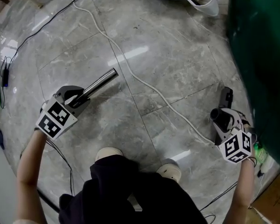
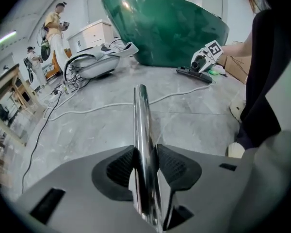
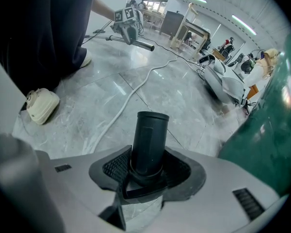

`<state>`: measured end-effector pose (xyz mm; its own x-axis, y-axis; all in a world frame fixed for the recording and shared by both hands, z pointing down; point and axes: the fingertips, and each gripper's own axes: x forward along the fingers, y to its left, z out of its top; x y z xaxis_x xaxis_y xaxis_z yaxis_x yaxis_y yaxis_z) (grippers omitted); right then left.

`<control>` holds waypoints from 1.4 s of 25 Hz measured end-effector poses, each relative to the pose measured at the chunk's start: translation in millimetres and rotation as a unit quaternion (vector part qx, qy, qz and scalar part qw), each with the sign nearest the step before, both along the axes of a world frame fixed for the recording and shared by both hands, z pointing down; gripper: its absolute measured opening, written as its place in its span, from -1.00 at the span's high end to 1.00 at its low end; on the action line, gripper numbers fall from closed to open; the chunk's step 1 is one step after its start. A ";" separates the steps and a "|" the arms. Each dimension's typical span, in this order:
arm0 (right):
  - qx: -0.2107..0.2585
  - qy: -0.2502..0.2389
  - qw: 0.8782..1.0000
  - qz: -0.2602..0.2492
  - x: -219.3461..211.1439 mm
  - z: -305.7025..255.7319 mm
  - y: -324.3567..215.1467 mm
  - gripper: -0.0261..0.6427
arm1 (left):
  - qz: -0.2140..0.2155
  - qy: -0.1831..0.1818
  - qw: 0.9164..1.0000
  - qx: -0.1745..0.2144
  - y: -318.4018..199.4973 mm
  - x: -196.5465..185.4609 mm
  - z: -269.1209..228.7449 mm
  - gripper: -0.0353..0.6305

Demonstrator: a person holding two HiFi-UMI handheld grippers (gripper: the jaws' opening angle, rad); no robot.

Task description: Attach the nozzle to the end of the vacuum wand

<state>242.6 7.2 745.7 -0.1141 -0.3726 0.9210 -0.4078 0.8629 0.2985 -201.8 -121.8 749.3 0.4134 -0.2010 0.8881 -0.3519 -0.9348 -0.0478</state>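
Grey marble floor (image 1: 144, 69), viewed from above. At left, the chrome vacuum wand (image 1: 100, 84) is clamped between the jaws of the left gripper (image 1: 79, 99). At right, the black nozzle (image 1: 225, 99) is gripped by its neck in the right gripper (image 1: 222, 119). The two are separated by a white cable (image 1: 149, 90).

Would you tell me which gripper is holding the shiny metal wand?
The left gripper: its jaws clamp the chrome vacuum wand, whereas the right gripper grips the black nozzle.

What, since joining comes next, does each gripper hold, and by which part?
Left gripper: wand, on its shaft, behind its free end. Right gripper: nozzle, by its round neck.
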 end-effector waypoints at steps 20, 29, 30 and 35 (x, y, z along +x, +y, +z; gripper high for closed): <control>0.009 -0.003 0.996 -0.091 -55.0 -5.3 -16.2 0.32 | 0.121 0.095 0.987 -0.051 69.5 145.2 -21.1 0.41; 0.010 -0.003 0.993 -0.121 -74.4 -1.1 -34.3 0.32 | 0.151 0.110 0.980 -0.065 83.1 175.1 -25.2 0.41; 0.011 -0.001 0.992 -0.127 -76.3 -0.4 -37.2 0.32 | 0.155 0.111 0.979 -0.067 86.1 177.7 -25.5 0.41; 0.012 0.004 0.989 -0.149 -86.9 4.0 -47.9 0.32 | 0.168 0.115 0.976 -0.075 98.5 188.2 -23.3 0.41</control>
<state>155.7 -40.7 749.7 -0.2156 -0.3459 0.9132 -0.1338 0.9368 0.3232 -13.7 -23.3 726.0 0.6252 0.1054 0.7733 -0.0091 -0.9898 0.1422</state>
